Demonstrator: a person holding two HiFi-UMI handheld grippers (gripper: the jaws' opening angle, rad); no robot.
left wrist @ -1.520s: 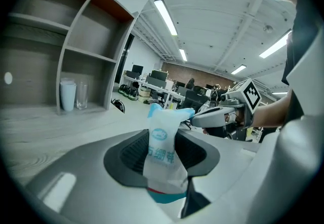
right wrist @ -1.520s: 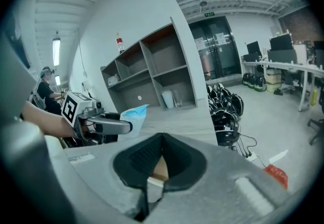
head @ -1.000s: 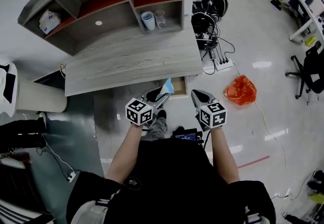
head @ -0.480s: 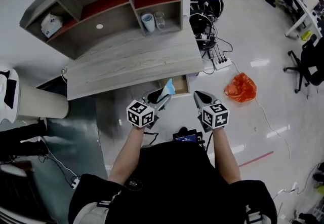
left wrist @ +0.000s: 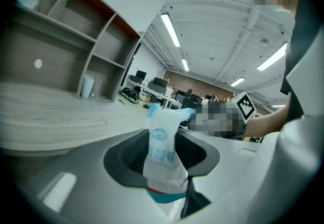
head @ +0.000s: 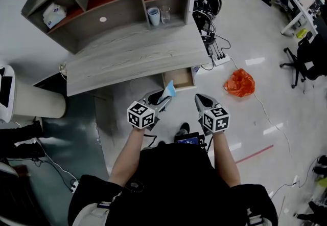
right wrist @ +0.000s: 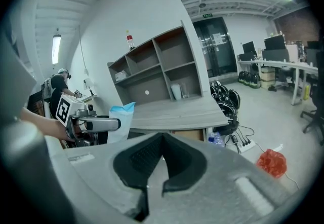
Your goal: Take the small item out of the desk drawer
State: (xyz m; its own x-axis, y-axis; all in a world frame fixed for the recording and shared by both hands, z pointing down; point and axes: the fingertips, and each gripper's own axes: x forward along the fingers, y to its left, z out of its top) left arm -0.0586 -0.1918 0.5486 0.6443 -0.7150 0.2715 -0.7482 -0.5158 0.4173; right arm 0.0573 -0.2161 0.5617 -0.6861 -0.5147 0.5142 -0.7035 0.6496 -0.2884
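My left gripper [head: 161, 98] is shut on a small white-and-blue packet [head: 168, 90], held upright in the air in front of the desk. In the left gripper view the packet [left wrist: 163, 153] stands pinched between the dark pads, its blue top sticking up. The wooden drawer [head: 180, 78] hangs open under the desk's right end, beyond the packet. My right gripper [head: 200, 100] hovers beside the left one, jaws shut with nothing in them [right wrist: 163, 143]. From the right gripper view I see the left gripper [right wrist: 96, 124] holding the packet [right wrist: 120, 119].
The grey wooden desk [head: 127, 59] carries a shelf unit with a cup [head: 153, 16] and a glass [head: 165, 14]. An orange bag [head: 239, 83], a power strip with cables [head: 220, 59] and an office chair [head: 308, 56] are on the floor to the right. A white bin [head: 36, 105] stands left.
Both grippers have drawn back from the desk together, the packet still in the left one. The open drawer now shows fully beyond them.
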